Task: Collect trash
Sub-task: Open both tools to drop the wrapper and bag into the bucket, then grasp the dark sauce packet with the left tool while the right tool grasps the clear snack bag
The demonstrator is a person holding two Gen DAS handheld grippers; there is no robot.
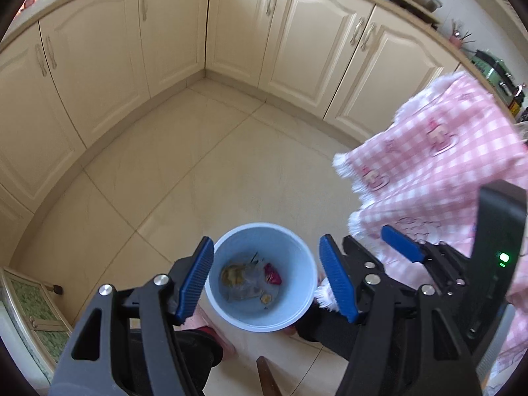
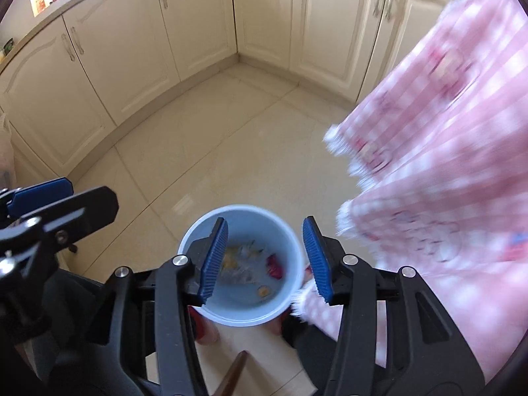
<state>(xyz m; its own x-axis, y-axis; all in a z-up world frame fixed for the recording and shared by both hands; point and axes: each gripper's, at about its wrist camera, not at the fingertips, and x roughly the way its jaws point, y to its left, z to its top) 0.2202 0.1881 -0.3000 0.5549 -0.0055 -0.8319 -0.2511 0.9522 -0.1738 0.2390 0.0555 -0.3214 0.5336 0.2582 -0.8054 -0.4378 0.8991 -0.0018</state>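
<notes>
Looking down from both grippers, one sees the pale blue bin standing upright on the tiled floor, close in front of the person's feet, with the cream cabinets well apart behind it; the trash lies at its bottom. This trash looks light and soft; I judge that the crumpled clear plastic will crush and slip a little under the pads, so it is better to pinch it at a fold or a bunched edge; the small red wrapper is thin and should be taken across its middle; the yellowish scraps look like food peel, soft and maybe wet, and can tear. The pieces are small, mixed in colour, and lie loosely together, not filling the bin. The left gripper has its blue pads spread wide, with nothing between them; the right gripper is also spread and empty, above the bin's mouth. A pink checked sleeve hangs at the right side.
</notes>
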